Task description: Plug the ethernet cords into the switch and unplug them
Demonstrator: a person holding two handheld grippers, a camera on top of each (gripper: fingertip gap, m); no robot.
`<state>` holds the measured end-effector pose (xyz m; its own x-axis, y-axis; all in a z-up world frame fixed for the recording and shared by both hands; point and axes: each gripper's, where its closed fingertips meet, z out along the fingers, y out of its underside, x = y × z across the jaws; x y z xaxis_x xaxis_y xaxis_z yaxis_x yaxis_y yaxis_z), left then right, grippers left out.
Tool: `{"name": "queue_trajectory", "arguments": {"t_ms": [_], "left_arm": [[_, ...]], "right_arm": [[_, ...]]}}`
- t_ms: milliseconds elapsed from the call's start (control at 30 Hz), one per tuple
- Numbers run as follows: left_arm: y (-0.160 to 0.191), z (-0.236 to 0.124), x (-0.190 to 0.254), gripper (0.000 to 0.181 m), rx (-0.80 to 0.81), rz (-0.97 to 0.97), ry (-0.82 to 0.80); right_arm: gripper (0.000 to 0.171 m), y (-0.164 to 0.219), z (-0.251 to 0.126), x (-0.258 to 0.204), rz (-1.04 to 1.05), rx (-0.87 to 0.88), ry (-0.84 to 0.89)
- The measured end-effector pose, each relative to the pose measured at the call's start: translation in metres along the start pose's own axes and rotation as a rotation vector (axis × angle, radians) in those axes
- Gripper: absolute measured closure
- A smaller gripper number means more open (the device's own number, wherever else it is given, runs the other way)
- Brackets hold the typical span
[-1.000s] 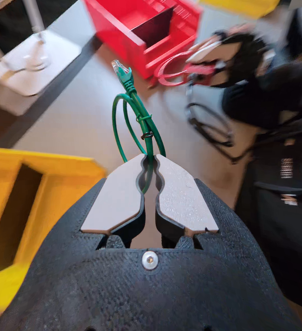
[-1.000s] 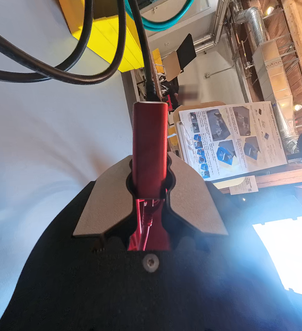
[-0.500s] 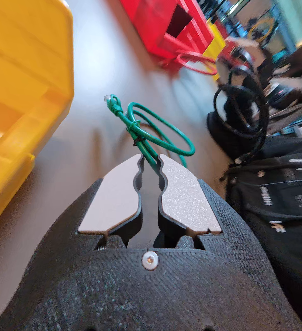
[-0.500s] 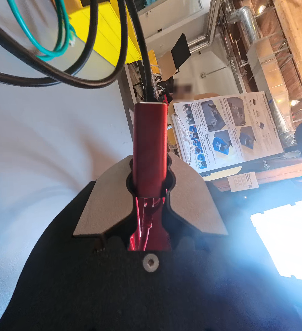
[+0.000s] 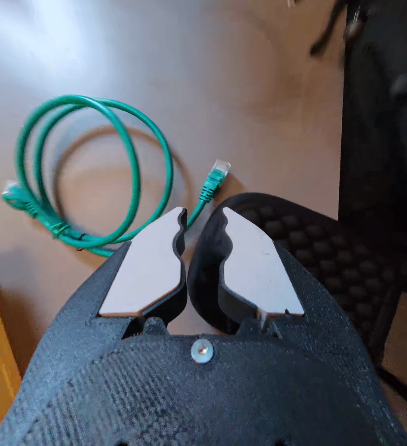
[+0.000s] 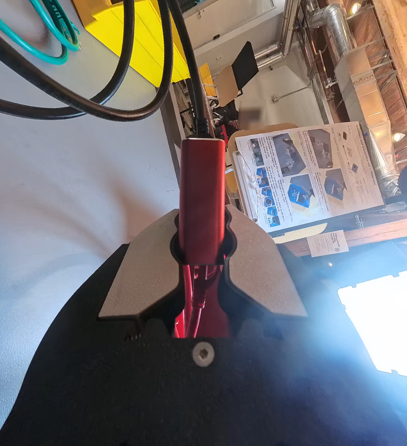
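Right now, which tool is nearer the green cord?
Left. The left tool is open right at the green cord, which lies on the table with one end running between its fingers. The right tool is shut on the red switch, the cord farther off.

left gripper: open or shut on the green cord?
Open. The left gripper shows a clear gap between its fingers; the green cord lies coiled on the table, passing under the fingertips, not clamped.
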<state>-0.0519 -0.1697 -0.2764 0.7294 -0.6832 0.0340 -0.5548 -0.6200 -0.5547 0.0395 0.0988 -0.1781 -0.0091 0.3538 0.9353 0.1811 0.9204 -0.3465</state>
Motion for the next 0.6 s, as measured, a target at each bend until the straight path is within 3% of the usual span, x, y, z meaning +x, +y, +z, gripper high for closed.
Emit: {"name": "queue_trajectory", "arguments": {"t_ms": [367, 600], "left_arm": [[0.002, 0.026, -0.002, 0.164, -0.213, 0.11, 0.122], [-0.02, 0.026, -0.005, 0.17, -0.093, 0.102, 0.073]], "right_arm": [[0.142, 0.002, -0.002, 0.001, 0.014, -0.003, 0.001], [0.142, 0.004, -0.002, 0.002, 0.025, -0.002, 0.002]]}}
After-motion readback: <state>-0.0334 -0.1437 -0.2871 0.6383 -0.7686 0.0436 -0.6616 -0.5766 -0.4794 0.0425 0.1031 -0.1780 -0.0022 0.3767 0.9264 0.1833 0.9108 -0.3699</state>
